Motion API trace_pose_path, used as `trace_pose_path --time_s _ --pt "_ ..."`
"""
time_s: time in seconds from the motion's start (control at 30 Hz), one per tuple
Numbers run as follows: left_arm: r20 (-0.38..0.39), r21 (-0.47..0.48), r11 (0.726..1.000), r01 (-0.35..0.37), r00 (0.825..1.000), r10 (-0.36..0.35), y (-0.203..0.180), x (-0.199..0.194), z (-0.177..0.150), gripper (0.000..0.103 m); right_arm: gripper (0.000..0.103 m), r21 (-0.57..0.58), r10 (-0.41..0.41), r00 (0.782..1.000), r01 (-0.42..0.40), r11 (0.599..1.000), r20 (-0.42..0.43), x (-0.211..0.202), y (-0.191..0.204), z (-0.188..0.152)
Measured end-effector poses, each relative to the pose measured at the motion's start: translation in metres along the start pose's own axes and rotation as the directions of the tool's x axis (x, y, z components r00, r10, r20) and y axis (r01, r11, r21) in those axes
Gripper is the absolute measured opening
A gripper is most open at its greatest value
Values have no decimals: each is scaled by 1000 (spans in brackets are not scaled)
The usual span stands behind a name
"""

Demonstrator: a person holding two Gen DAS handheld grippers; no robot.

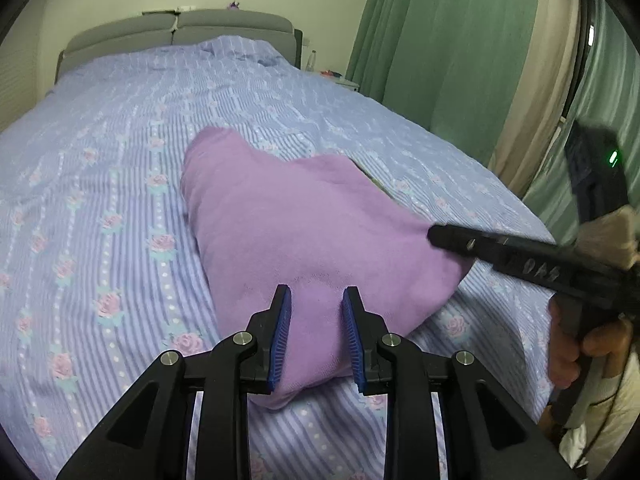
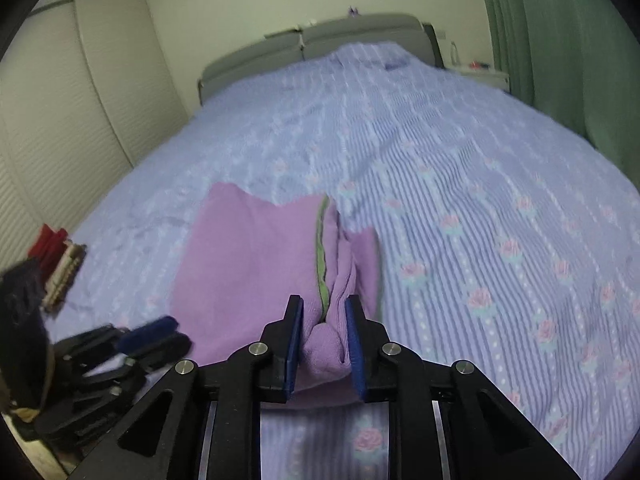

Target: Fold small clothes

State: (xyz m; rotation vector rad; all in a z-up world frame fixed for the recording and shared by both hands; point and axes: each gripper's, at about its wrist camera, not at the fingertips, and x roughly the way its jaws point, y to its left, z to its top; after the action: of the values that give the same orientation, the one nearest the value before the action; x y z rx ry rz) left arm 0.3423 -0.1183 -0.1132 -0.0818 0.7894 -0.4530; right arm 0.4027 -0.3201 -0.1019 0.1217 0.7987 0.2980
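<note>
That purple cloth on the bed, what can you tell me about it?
The purple garment looks like soft knit or fleece, with a green trim strip along one folded edge. It lies partly folded on the striped, rose-patterned bedspread. The right gripper brackets its bunched near corner; the left gripper brackets the near edge.

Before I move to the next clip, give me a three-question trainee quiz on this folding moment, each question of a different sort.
1. True or false: the purple garment lies on a bare wooden table.
2. Multiple choice: what colour is the trim along the garment's edge? A red, B green, C white.
3. Fill in: the right gripper has a bunched fold of the garment between its ___ pads.

Key: 1 false, it lies on the floral striped bedspread. 2 B. 3 blue.
</note>
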Motion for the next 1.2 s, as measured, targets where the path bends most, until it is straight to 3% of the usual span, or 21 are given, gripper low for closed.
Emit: trace_pose_path --time_s 0.3,0.43,0.47,0.57,0.6,0.63,0.77,0.83,0.9,1.03,1.2 --pt "-31 16 1000 26 999 -26 3 8 -2 27 21 69 -18 1000 19 997 -12 11 -15 -23" --pt "-47 53 997 51 998 -48 4 8 4 27 23 155 -11 1000 12 988 -6 10 -22 -32" --pt "-49 66 996 52 998 -49 3 6 7 31 26 164 -23 1000 23 986 -3 9 -21 -34" --pt "-16 95 995 5 1000 -4 3 -13 14 61 48 208 -77 997 74 975 10 6 -18 -36" --pt "16 105 994 -9 1000 7 4 -22 17 62 56 221 -99 995 94 971 11 5 -18 -37" --pt "49 116 993 -10 999 4 7 -33 22 63 61 240 -130 991 123 963 12 4 -18 -38" --pt "99 91 996 -15 995 6 34 -55 40 73 64 369 -182 983 155 916 38 -12 -14 -44" --pt "101 71 997 -19 995 12 52 -60 49 77 79 434 -210 975 156 887 78 -24 -9 -53" --pt "87 44 999 -10 996 6 67 -58 56 79 83 496 -219 966 126 859 134 -36 -4 -65" --pt "28 -48 996 75 997 -74 95 -40 62 84 83 587 -153 976 33 809 156 -28 -3 -83" --pt "-43 -119 985 128 990 -134 108 -7 60 84 83 683 -64 982 -78 726 180 -4 -13 -92"
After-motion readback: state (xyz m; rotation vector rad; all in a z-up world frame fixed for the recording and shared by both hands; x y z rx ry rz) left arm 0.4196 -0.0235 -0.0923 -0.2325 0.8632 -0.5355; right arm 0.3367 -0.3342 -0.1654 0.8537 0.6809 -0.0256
